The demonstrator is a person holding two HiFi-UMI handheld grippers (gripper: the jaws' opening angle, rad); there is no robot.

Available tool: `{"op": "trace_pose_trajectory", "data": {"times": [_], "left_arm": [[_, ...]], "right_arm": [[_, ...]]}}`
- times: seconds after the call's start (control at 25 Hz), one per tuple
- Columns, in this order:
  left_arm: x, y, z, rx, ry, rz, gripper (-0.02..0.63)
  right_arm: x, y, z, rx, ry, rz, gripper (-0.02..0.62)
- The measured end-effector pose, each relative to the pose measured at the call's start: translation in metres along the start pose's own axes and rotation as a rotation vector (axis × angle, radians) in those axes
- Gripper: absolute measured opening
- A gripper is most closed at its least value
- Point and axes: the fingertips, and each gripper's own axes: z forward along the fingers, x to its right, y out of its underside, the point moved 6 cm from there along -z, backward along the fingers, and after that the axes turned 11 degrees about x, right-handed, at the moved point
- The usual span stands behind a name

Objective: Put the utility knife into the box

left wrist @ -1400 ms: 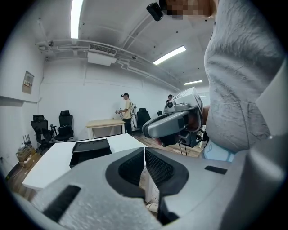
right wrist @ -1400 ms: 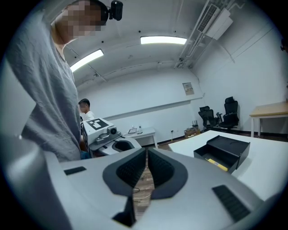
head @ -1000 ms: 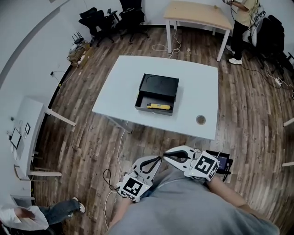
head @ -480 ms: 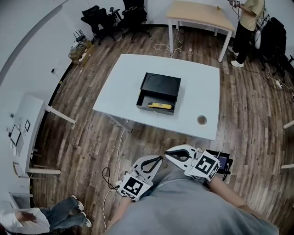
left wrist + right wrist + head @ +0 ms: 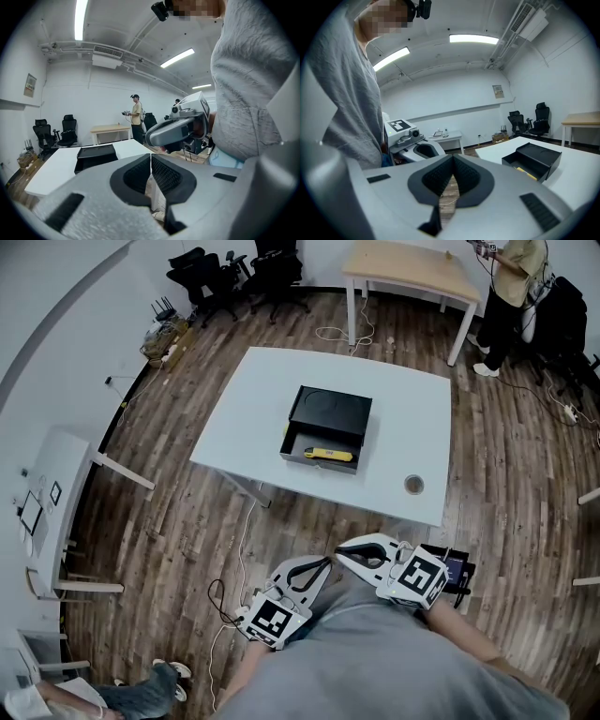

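- While the person is standing well away from the white table (image 5: 253, 418), the left gripper (image 5: 150, 164) is pressing its jaws flat together with nothing between them. The right gripper (image 5: 453, 163) is doing the same and is equally empty.
- Both tools are hanging low against the person's grey shirt (image 5: 394, 671), with their tips pointing toward each other and nearly meeting. This is reading as a rest pose, since neither is reaching for anything and the table is well apart from them.
- The utility knife (image 5: 328, 454), yellow-bodied, is lying lengthwise in the pulled-out tray (image 5: 314, 440) of the black box (image 5: 330, 412), toward the tray's near side. The task's thing is therefore sitting where the task wants it, and the job is looking finished.
- The box is sitting near the middle of the table with its tray opening toward the person, probably so the knife can be dropped in from this side. I cannot tell whether the tray is meant to be pushed shut.
- A small round object (image 5: 413, 485) is resting alone near the table's near right corner, well apart from the box and seemingly playing no part.
- Farther out, another person (image 5: 506, 282) is standing by a wooden table (image 5: 408, 268), and office chairs (image 5: 230, 273) are clustering along the far wall.
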Motion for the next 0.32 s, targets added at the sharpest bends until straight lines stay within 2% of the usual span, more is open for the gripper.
{"op": "trace_pose_trajectory", "data": {"times": [0.32], "left_arm": [[-0.0015,-0.0001,-0.0011,-0.003,0.001,0.009,0.02]], "right_arm": [[-0.0006,0.0018,0.0007,0.003,-0.013,0.005,0.029]]}}
